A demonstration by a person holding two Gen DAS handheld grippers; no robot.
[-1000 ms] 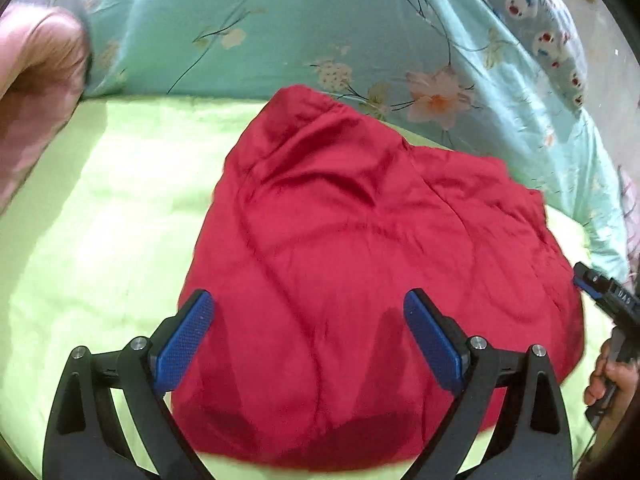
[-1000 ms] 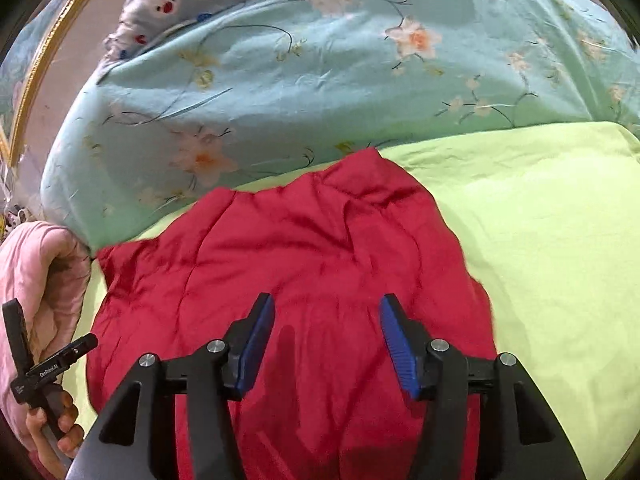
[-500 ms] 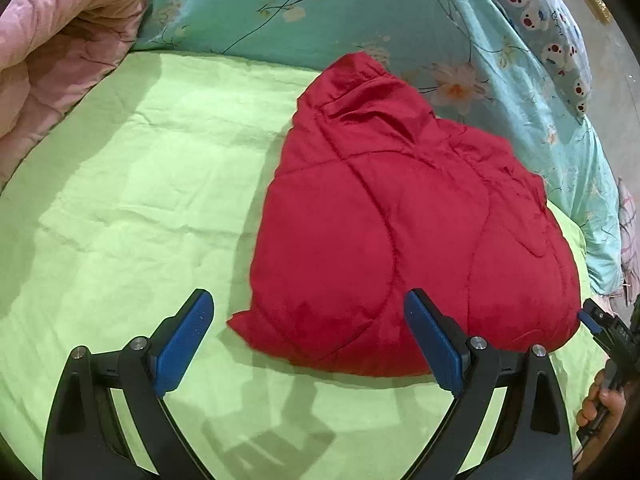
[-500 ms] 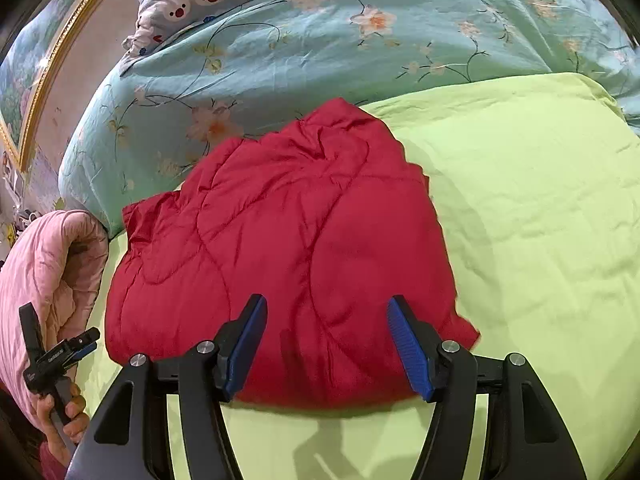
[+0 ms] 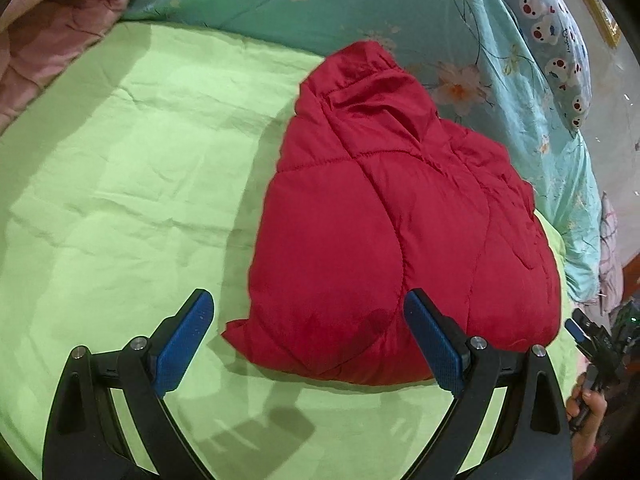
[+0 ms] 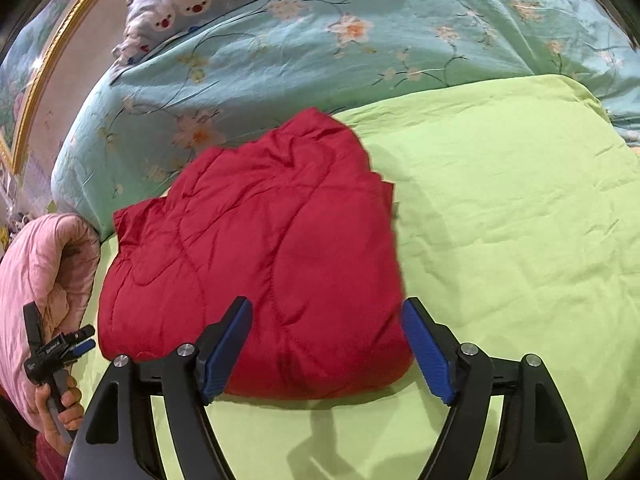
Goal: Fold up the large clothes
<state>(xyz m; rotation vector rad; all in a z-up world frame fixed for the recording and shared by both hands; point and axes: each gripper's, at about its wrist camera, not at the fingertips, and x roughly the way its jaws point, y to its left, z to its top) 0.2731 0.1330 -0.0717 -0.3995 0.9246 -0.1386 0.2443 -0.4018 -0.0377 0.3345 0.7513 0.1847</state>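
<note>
Around the folded red quilted jacket [image 5: 384,232], the green bedsheet [image 5: 132,184] lies bare on the camera side and on the side facing the pink quilt [image 5: 48,28], wide enough for tongs to pass. Behind the jacket, the heaped floral duvet [image 6: 304,52] touches its far edge and blocks that way.

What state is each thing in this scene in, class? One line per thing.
Red quilted jacket: folded into a compact bundle, lying on the sheet.
Green sheet: spread out, creased.
Pink quilt: rolled up.
Left gripper: open, empty.
Right gripper: open, empty.
</note>
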